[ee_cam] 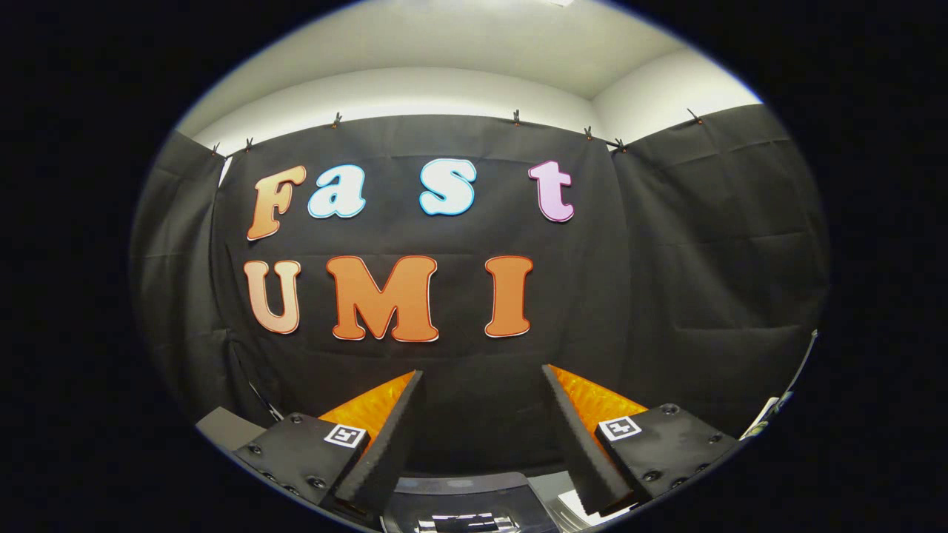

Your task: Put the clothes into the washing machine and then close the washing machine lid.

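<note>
Black cloth (666, 296) draped the booth's walls ahead of us, under a white ceiling (474, 52). Our gripper (481, 377) pointed level at that cloth, its two fingers (385, 437) spread wide apart and gripping nothing. Below and between them we saw the glossy dark lid (466, 511) of the washing machine, just beneath the fingers' bases.

Black cloth wall (666, 296) clipped along its top edge, white wall (444, 89) above, evenly lit
</note>
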`<action>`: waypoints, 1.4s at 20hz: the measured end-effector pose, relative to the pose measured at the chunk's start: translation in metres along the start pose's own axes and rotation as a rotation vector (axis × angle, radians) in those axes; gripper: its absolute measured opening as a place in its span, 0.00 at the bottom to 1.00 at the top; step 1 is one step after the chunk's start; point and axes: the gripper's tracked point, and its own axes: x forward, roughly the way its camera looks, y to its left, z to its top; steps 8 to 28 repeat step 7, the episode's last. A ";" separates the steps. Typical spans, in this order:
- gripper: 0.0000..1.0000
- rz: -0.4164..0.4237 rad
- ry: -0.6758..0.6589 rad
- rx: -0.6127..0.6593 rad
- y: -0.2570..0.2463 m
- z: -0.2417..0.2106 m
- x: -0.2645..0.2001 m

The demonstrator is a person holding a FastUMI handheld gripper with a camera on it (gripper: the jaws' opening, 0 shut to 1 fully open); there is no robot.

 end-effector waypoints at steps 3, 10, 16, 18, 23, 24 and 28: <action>0.98 -0.002 0.012 -0.005 0.002 -0.005 0.003; 0.98 -0.004 0.020 -0.004 0.003 -0.010 0.005; 0.98 -0.004 0.020 -0.004 0.003 -0.010 0.005; 0.98 -0.004 0.020 -0.004 0.003 -0.010 0.005; 0.98 -0.004 0.020 -0.004 0.003 -0.010 0.005; 0.98 -0.004 0.020 -0.004 0.003 -0.010 0.005; 0.98 -0.004 0.020 -0.004 0.003 -0.010 0.005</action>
